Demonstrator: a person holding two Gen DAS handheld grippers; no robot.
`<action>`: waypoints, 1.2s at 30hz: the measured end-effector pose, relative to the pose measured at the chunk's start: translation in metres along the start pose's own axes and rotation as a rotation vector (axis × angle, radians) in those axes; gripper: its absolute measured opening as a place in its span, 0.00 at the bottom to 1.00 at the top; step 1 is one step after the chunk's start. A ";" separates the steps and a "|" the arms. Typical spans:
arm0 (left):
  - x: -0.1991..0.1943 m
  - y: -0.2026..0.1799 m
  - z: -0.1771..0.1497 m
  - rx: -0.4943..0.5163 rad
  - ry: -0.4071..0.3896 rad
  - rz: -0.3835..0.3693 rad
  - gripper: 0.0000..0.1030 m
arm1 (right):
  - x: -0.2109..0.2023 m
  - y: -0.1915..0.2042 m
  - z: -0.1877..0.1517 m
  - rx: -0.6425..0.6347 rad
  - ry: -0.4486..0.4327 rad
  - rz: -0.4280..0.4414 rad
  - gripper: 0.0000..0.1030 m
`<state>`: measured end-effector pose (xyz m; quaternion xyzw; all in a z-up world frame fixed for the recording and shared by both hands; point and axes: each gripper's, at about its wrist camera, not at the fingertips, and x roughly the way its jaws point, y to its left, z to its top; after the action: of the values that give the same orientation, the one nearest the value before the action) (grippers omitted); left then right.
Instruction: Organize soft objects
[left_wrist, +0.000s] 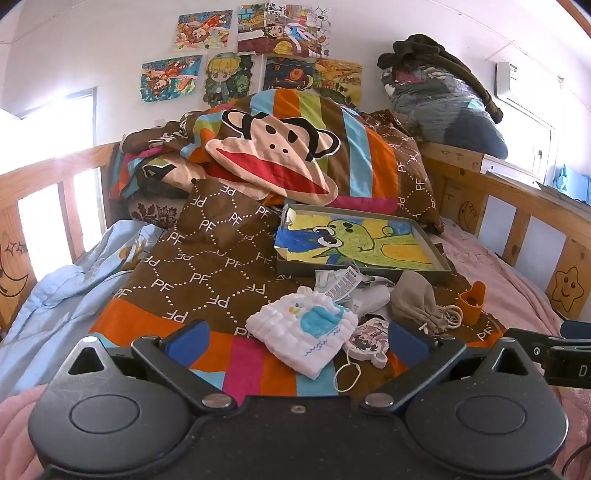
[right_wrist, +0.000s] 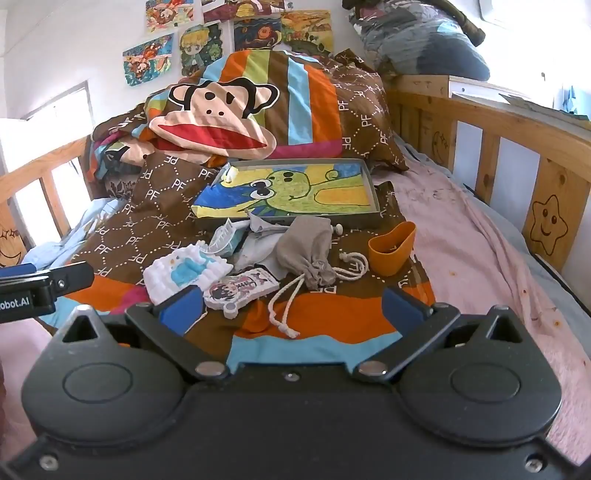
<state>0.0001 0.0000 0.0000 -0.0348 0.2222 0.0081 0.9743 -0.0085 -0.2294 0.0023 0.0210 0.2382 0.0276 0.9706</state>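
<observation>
On the striped quilt lies a cluster of soft items: a white waffle cloth with a blue patch (left_wrist: 304, 326) (right_wrist: 184, 271), a cartoon-printed pad with a cord loop (left_wrist: 369, 339) (right_wrist: 242, 288), pale grey socks with a tag (left_wrist: 364, 295) (right_wrist: 255, 249), and a beige drawstring pouch (left_wrist: 417, 301) (right_wrist: 306, 251). An orange cup (left_wrist: 471, 302) (right_wrist: 391, 249) stands to their right. A grey tray (left_wrist: 441, 258) (right_wrist: 375, 210) with a frog drawing lies behind. My left gripper (left_wrist: 295, 341) is open before the cloth. My right gripper (right_wrist: 291, 308) is open over the pouch's cord, holding nothing.
A monkey-face quilt (left_wrist: 273, 155) (right_wrist: 218, 118) is heaped at the bed's head. Wooden rails (left_wrist: 517, 206) (right_wrist: 517, 147) run along both sides. A pink sheet (right_wrist: 461, 229) covers the right side, a light blue blanket (left_wrist: 55, 288) the left. Bagged clothes (left_wrist: 443, 96) sit on the headboard.
</observation>
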 end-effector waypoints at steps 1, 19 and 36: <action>0.000 0.000 0.000 0.000 0.000 0.000 0.99 | 0.000 0.000 0.000 -0.001 0.000 0.000 1.00; 0.000 0.000 0.000 -0.002 0.002 -0.001 0.99 | -0.002 -0.001 0.000 0.004 0.001 0.001 1.00; 0.000 0.000 0.000 -0.004 0.003 -0.002 0.99 | -0.002 -0.001 0.000 0.008 0.003 0.003 1.00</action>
<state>0.0001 0.0001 0.0000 -0.0367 0.2236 0.0076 0.9740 -0.0105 -0.2302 0.0033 0.0250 0.2398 0.0280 0.9701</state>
